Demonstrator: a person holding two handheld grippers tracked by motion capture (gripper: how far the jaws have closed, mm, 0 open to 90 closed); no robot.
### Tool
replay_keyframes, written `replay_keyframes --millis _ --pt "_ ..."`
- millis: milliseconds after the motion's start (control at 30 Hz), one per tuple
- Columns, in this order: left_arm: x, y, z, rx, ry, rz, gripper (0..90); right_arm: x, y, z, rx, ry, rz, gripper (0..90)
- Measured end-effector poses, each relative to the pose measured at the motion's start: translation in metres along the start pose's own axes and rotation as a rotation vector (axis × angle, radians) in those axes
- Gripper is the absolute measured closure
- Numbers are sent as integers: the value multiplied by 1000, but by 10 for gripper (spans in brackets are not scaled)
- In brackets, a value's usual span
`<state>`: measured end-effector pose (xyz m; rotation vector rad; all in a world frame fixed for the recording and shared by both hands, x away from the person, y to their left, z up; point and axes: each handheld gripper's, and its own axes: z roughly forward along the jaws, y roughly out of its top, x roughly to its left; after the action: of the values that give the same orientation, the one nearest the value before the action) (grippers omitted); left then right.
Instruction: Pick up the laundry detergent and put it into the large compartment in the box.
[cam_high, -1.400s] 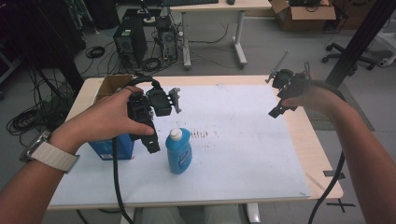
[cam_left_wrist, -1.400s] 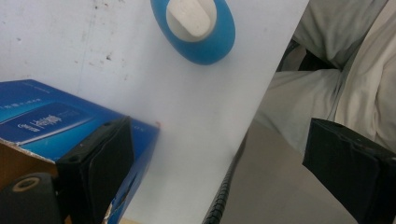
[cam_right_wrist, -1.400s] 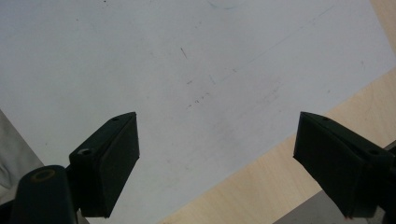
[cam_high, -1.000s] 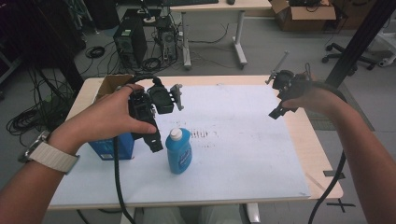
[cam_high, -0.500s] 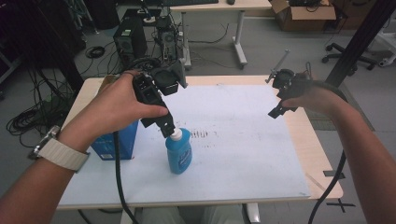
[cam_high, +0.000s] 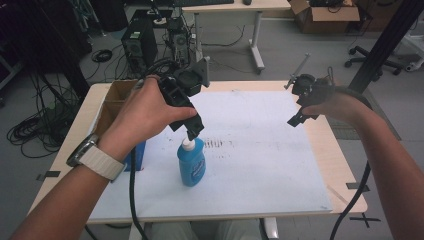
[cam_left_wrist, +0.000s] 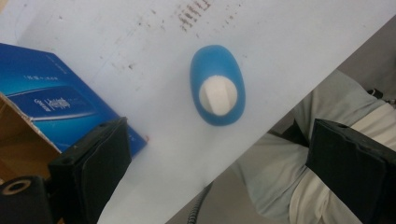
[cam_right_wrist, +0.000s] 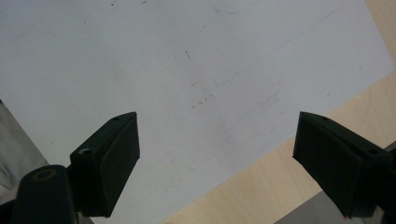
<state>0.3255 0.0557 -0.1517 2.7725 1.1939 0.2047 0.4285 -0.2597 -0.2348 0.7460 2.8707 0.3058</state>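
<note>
A blue bottle with a white cap stands upright on the white sheet near the table's front. My left gripper hangs just above that cap, pointing down, held in a hand with a white watch strap. In the left gripper view the bottle shows from above between and beyond the wide-apart jaws of my left gripper, which is open and touches nothing. My right gripper hovers over the sheet's right side. It is open too, and in its own view my right gripper has bare sheet between its jaws.
A blue box lies left of the bottle, next to an open cardboard box at the table's left edge. The blue box sits close to the left jaw. The person's legs are below the table's front edge. Cables trail from both grippers.
My left gripper has swung from beside the cardboard box to the right and tipped down over the bottle's cap. The right gripper has barely moved.
</note>
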Motion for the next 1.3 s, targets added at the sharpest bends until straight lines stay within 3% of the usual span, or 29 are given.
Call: replay_keyframes --millis 167,233,633,1000,1300 --pt "-2 2 7 -24 -6 -15 69 0 1 2 0 3 -2 146" --pt "-4 5 12 -36 -9 -40 68 1 1 2 0 4 -2 146" --pt "-4 11 36 -14 4 -106 69 1 1 4 0 5 -10 146" --pt "-2 12 61 8 6 -133 72 1 1 7 1 8 -14 146" --pt "0 9 84 32 -19 -155 76 1 2 8 0 10 -16 146"
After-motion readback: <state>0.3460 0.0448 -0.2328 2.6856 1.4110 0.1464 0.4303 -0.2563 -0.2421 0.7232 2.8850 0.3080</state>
